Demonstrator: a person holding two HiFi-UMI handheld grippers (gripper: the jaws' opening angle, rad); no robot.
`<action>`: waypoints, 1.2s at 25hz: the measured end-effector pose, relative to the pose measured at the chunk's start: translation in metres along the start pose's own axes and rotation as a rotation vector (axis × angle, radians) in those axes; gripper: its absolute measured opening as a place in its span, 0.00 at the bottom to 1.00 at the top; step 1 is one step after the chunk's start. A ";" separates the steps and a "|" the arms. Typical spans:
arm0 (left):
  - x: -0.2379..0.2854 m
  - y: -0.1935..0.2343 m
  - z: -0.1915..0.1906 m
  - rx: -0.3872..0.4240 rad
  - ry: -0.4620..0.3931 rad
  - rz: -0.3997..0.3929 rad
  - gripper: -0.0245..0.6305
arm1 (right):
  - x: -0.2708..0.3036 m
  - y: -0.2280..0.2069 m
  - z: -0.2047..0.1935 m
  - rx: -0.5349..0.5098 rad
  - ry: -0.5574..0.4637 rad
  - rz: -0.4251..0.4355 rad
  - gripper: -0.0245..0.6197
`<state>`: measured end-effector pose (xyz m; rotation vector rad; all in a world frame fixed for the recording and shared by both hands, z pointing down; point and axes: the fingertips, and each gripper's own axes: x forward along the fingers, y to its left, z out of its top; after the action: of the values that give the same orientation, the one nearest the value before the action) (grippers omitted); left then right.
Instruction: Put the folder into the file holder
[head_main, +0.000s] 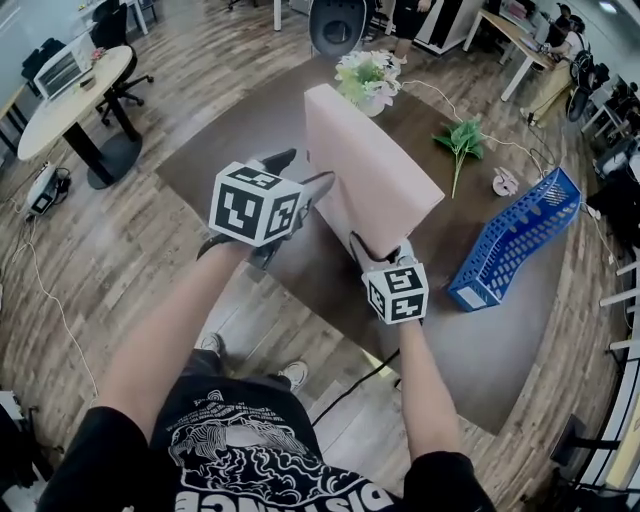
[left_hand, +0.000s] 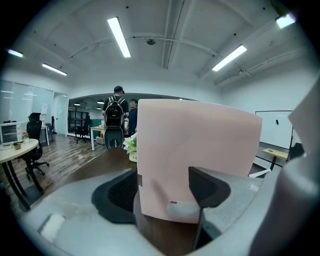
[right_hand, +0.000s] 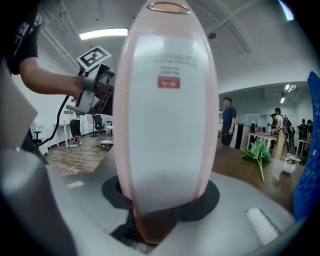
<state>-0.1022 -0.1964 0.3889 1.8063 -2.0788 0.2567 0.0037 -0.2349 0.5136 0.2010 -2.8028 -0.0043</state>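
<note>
The right gripper (right_hand: 160, 202) has its two dark pads pressed against both sides of the folder's (head_main: 372, 170) spine, low down near one end, so it is clamped on the folder. In the left gripper view, the left gripper (left_hand: 161, 192) has a lower corner of the same folder between its pads. The left pad meets the folder's edge and the right pad lies against its broad face, so this gripper is closed on the folder too.

The folder is a thick, pale pink binder with plain, flat covers. Its rounded spine carries a long white label with a small red mark and lines of print too small to read, and there is a metal-rimmed finger hole near the far end. It is held tilted between the two grippers over the dark brown table (head_main: 500, 350).

The blue mesh file holder (head_main: 515, 240) lies on the table to the right, well apart from the folder. Beyond the folder are a pot of pale flowers (head_main: 368, 78) and a loose green sprig (head_main: 462, 140).
</note>
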 end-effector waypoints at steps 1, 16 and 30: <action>0.000 -0.002 0.000 0.004 0.000 -0.003 0.54 | -0.001 0.000 -0.001 0.001 0.000 -0.007 0.32; 0.014 -0.057 -0.024 0.077 0.033 -0.089 0.54 | -0.025 -0.014 -0.012 0.034 0.004 -0.153 0.31; 0.027 -0.083 -0.015 0.041 0.017 -0.183 0.54 | -0.047 -0.035 -0.019 0.093 0.009 -0.326 0.31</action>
<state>-0.0212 -0.2282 0.4048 1.9966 -1.8938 0.2657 0.0588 -0.2629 0.5158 0.6755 -2.7299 0.0501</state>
